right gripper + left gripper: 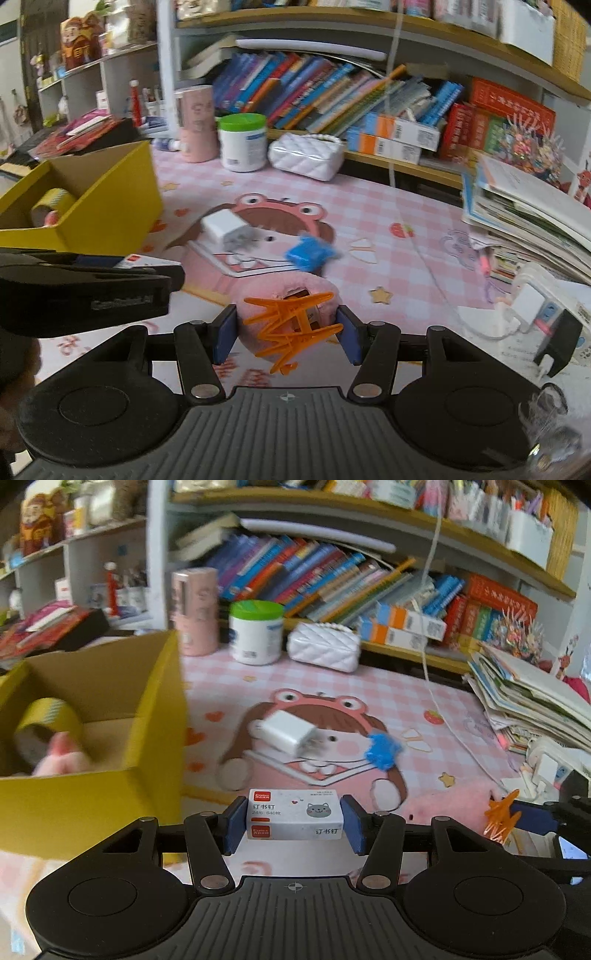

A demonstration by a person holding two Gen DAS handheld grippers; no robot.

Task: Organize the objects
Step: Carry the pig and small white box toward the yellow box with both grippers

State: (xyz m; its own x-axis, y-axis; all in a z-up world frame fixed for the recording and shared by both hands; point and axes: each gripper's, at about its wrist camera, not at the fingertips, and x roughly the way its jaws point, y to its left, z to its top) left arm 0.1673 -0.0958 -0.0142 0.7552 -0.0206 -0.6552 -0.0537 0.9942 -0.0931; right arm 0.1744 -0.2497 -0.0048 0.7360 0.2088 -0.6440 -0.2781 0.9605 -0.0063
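My left gripper point(293, 823) is shut on a white staples box point(295, 814) with a grey cat picture, held just right of the yellow cardboard box point(159, 701). Both blue pads press the box's ends. In the right wrist view my right gripper point(287, 336) is shut on an orange claw hair clip point(291, 325), above a pink fluffy item point(325, 291) on the mat. The orange clip point(500, 819) also shows at the right of the left wrist view. A white charger plug point(288, 734) and a blue clip point(382, 751) lie on the pink cartoon mat.
The yellow box holds a tape roll point(48, 716) and a pink object point(62, 757). At the back stand a pink tin point(195, 609), a green-lidded jar point(256, 631) and a white quilted purse point(325, 646). A book pile point(532, 701), a power strip point(535, 299) and a white cable point(428, 664) crowd the right.
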